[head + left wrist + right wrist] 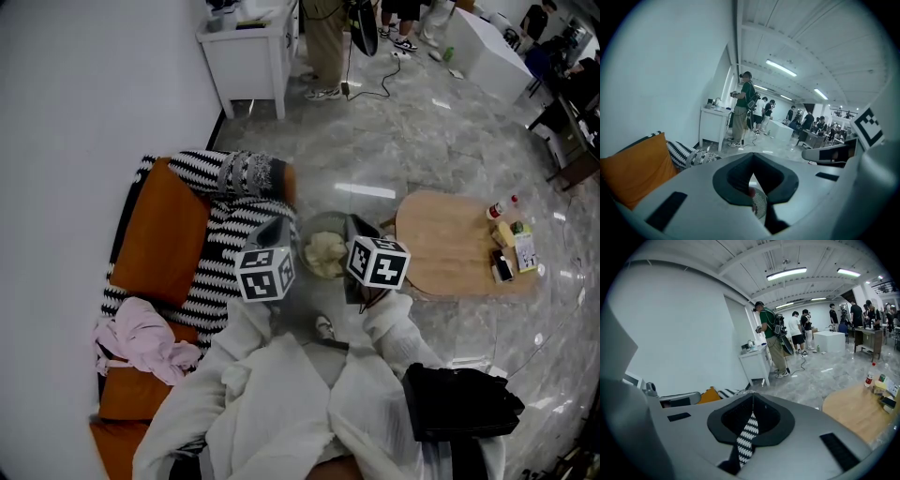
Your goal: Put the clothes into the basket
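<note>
Both jaws closed. right gripper (752, 401): its jaws pinch a strip of the striped garment (746, 437), zigzag black-and-white cloth hanging out below the pads. left gripper (752, 161): pads meet too, with a sliver of finely ribbed cloth in the gap under them. I read that as the same garment's cuff, but can't be sure.

Relation that matters, from the head view: the basket (323, 218) sits on the floor between my two grippers, just ahead of both tips, cream cloth (325, 253) already in it. The garment's bulk is not over it. It trails from my jaws off to the left across the sofa (112, 281) and orange cushion (159, 239), long axis running left and away from the basket. Left gripper is nearer that bulk, right gripper nearer the basket rim.

My call: the load has to travel right and inward before release, or the tail drapes over the rim.

Pink garment (141, 342) lies further left on the sofa, left-hand side, untouched.
</note>
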`<state>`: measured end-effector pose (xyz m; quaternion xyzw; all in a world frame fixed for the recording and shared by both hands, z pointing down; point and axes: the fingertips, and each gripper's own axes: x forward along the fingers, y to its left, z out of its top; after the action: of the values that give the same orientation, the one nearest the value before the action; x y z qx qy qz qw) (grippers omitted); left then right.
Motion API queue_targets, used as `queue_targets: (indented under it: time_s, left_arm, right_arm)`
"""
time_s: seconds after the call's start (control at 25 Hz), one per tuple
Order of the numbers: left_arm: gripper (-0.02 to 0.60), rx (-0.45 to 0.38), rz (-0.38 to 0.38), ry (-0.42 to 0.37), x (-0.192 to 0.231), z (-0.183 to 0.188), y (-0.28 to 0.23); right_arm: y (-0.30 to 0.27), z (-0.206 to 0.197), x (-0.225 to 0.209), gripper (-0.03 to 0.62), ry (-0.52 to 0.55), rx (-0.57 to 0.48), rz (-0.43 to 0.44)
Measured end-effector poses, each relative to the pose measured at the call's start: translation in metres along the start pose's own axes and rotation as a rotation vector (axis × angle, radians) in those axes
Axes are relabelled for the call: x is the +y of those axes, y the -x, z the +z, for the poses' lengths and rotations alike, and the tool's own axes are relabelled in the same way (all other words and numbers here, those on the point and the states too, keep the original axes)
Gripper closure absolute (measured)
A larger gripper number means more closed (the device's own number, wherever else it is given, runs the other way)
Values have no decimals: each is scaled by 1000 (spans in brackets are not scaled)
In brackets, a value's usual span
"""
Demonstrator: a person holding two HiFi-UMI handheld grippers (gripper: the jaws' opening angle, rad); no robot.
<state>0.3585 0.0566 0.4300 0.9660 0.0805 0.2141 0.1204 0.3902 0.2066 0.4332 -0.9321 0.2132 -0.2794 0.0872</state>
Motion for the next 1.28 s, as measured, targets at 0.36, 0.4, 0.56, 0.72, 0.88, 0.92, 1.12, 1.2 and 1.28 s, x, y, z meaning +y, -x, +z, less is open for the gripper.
queue_targets:
  time_s: [0.36,0.4,0.56,0.72,0.88,0.92,1.12,1.2,1.28]
  left_arm:
    - [575,-13,42,-15,4,-4,8]
    - [576,-14,50,-12,6,-6,10]
    - [575,-29,104,5,20,-8,24]
    - [576,-44,244,62,66,-12,48]
    - [575,-76,430,145,116,-25,102]
    - [575,-83,478,166,127,-30,120]
    - [576,-113,783,316,178,-72,224]
    - [576,-125,892,377,194,-92,269]
    - [575,-139,981,435,212,-113,314]
  right_arm:
    - [-2,-6,6,565,27,19,19]
    - [-2,-9,8,565,33,25,27]
    - [-12,-13,23,565,53,50,76]
    - [-42,-17,66,565,111,106,189]
    - [-61,-34,133,565,185,172,350]
    - [-63,-41,152,565,203,192,393]
    - [-70,-93,264,565,328,339,664]
    - [-65,-119,312,565,371,396,754]
    - [-55,-148,360,565,403,445,832]
